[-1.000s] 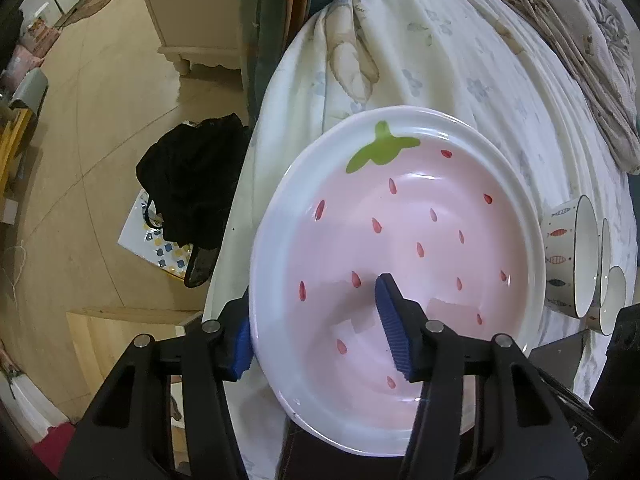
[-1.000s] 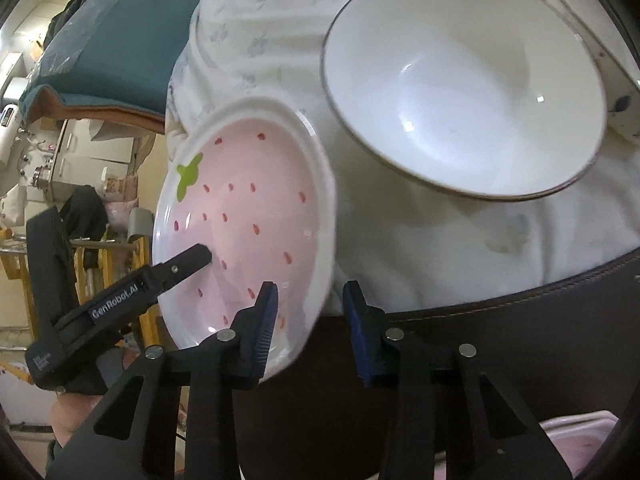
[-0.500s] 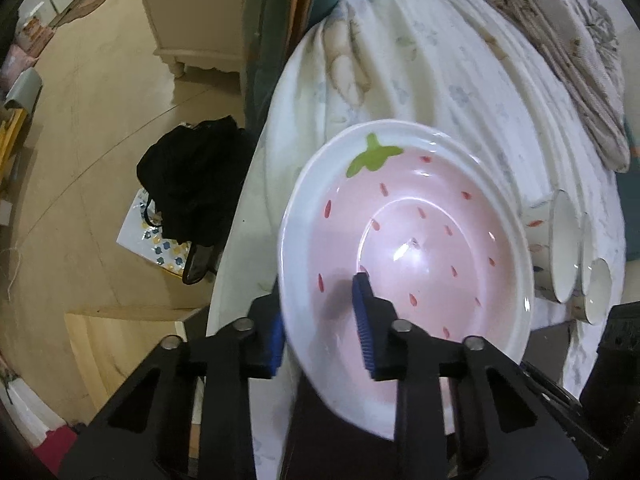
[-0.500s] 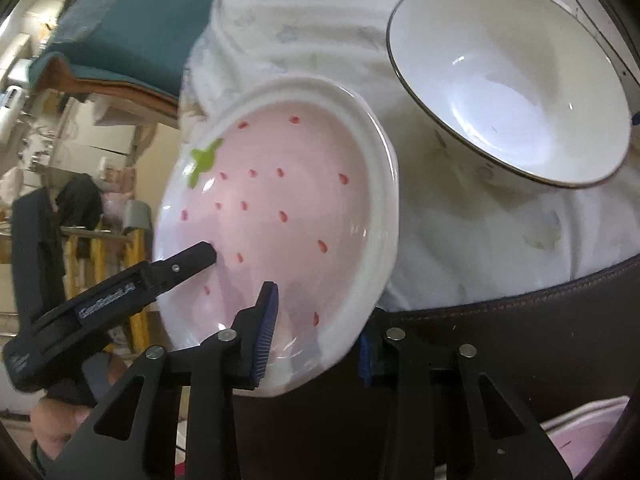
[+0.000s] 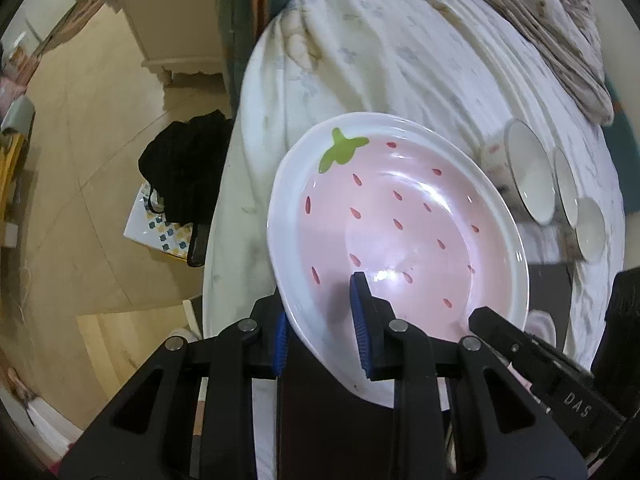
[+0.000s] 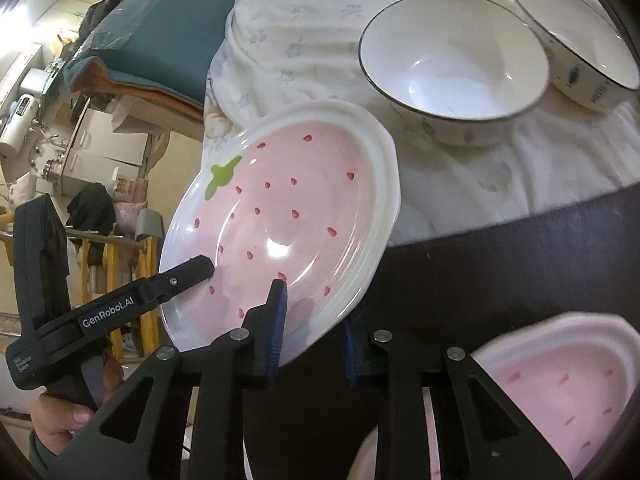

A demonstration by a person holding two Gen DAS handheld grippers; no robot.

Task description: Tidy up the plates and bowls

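Both grippers, left (image 5: 320, 320) and right (image 6: 312, 320), clamp the plate (image 5: 400, 220) rim; only the right view shows a second plate (image 6: 560, 392) beside it.

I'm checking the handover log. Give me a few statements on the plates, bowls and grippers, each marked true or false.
1. Both the left gripper and right gripper straddle the strawberry plate's rim. True.
2. The plate carries a blue leaf. False: green.
3. Two white bowls stand upright on the sheet. True.
4. The bowls sit stacked inside the plate. False: they stand apart, beyond it.
5. A second pink plate shows bottom right. True.
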